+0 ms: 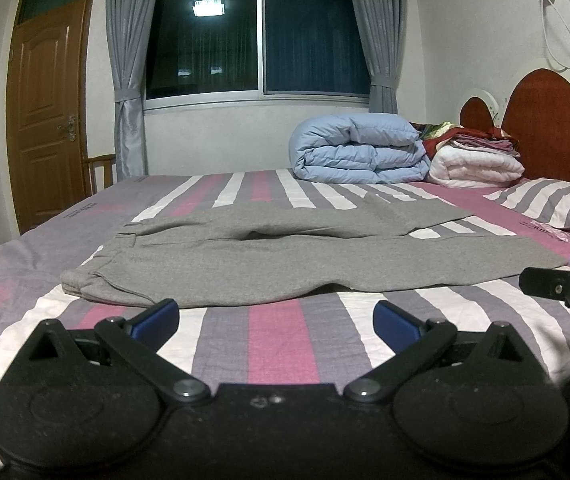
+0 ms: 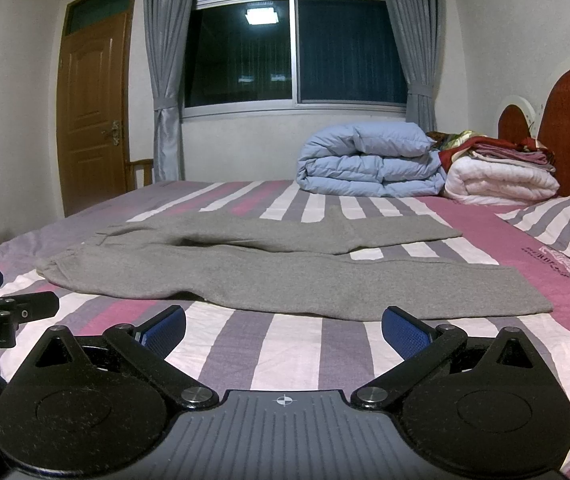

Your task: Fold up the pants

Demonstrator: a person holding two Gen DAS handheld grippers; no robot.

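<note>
Both grippers, left gripper (image 1: pixel 276 322) and right gripper (image 2: pixel 283 332), jaws spread, short of pants (image 1: pixel 285 256); pinch near-leg edge low, lift evenly.

Pants (image 1: pixel 269 260): I see them grey, unfolded, lying flat.
Waistband: left end.
Legs: spread apart toward the right.

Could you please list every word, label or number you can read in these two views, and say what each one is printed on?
"obot.AI": white lettering on the black body of the left claw, cut off by the picture's left edge in the right wrist view.
Printed lettering on the pillow: too blurred to read.
Small dark print on the bed sheet near the far left corner: too small to read.
Nothing readable on the gray pants.
</note>
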